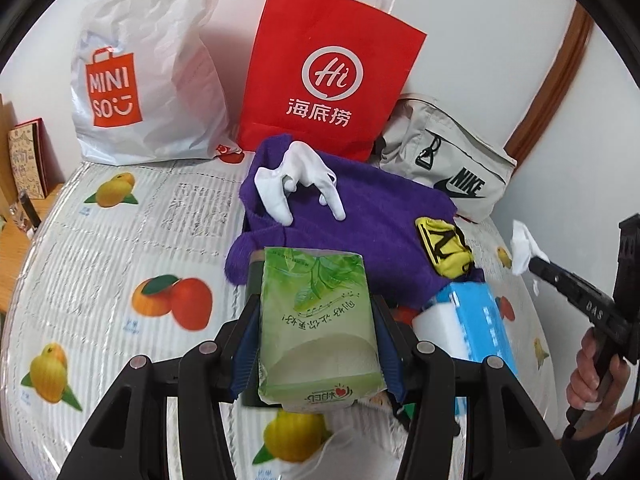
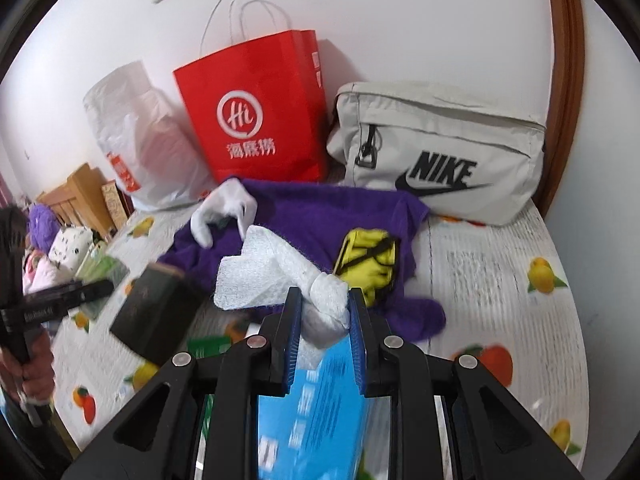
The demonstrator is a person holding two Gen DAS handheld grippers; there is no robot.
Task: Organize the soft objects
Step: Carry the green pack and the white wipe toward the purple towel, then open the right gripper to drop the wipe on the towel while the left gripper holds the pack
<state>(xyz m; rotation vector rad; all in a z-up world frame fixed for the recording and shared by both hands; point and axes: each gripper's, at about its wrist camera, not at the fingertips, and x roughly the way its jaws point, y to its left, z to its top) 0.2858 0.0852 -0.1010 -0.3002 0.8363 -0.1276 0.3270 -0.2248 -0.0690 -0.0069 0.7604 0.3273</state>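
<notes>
The soft green plastic-wrapped tissue pack [image 1: 318, 326] sits clamped between the blue pads of the left gripper [image 1: 316, 340], held above the table and just in front of the purple fuzzy cloth [image 1: 360, 216]. The right gripper [image 2: 324, 320] has its blue-lined jaws pinched on a crumpled white paper tissue [image 2: 276, 276]; in the left wrist view that tissue [image 1: 524, 248] shows at the gripper's tip, off to the right of the cloth. Directly under the right gripper is a blue cardboard tissue box [image 2: 312, 400], blurred in its view; whether the tissue connects to the box cannot be told.

On the purple cloth lie a white fabric glove [image 1: 300, 184], fingers drooping, and a yellow pouch with black straps [image 1: 444, 252] near its right edge. A dark green box [image 2: 156, 312] stands left of the cloth, blurred.

Against the white wall stand, left to right, a white plastic Miniso bag [image 1: 148, 76], a red paper Haidilao bag with string handles [image 1: 332, 76] and a grey Nike pouch [image 1: 444, 160], the pouch touching the cloth's far corner. All rest on a table covered with a fruit-printed sheet [image 1: 120, 240].
</notes>
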